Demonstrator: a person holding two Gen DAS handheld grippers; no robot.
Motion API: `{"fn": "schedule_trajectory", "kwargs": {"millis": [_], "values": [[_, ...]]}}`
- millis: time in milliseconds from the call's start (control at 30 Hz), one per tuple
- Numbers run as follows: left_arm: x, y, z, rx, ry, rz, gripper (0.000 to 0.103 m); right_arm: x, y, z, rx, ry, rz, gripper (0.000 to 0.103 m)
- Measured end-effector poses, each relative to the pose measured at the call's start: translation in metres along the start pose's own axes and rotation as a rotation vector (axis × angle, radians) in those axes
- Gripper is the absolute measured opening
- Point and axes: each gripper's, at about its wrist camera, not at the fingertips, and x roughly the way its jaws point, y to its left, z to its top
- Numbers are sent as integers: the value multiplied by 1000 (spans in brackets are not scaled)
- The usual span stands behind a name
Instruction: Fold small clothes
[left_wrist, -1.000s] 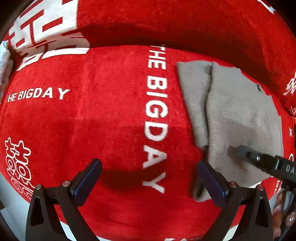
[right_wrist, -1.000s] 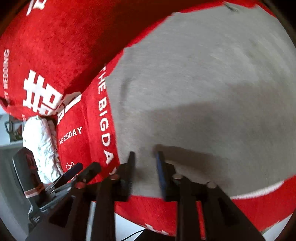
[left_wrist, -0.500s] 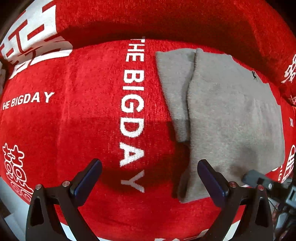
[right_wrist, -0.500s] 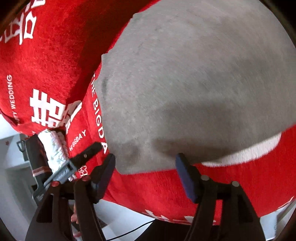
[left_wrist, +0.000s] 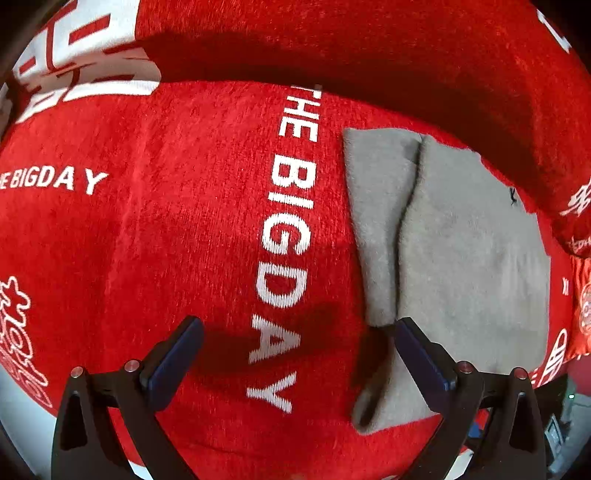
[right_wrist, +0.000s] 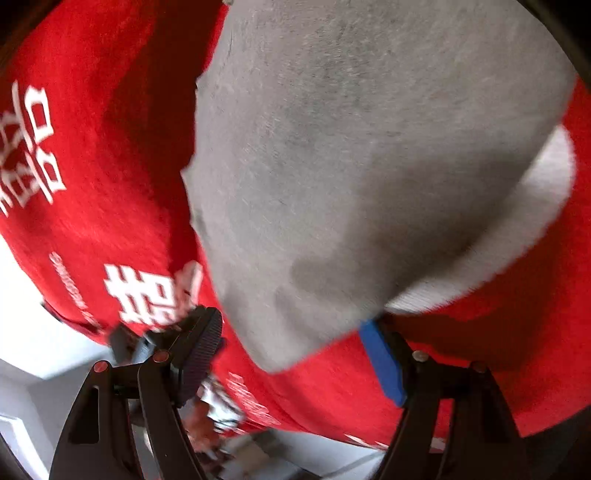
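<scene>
Grey fleece garment (left_wrist: 458, 266) lay folded on a red plush cover (left_wrist: 166, 240) printed with white lettering, "THE BIG DAY" running down beside its left edge; one narrower layer showed along that edge under the top fold; a small dark mark sat near the far right corner. Left gripper (left_wrist: 299, 354) hung over the cover with jaws wide, nothing between them; its right pad stood at the garment's near left edge, contact unclear. Right gripper (right_wrist: 291, 354) was at the garment's near corner (right_wrist: 280, 350), jaws opening, the corner lying between the pads but not pinched; that view blurred.
</scene>
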Motion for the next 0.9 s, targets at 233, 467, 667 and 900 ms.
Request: {"fn": "schedule_trajectory", "kwargs": {"millis": [233,467,667,900], "values": [[18,5,14,-59,89,-260,103,21,1,11,145,12,136,10],[34,-15,34,-63,152,-465,103,-5,42,19,-13,46,242,9],[57,-49,52,-24,206,-544,103,-10,56,18,-88,92,235,9],[56,-94,54,71,184,-521,102,-2,52,9,-225,228,-47,24]]}}
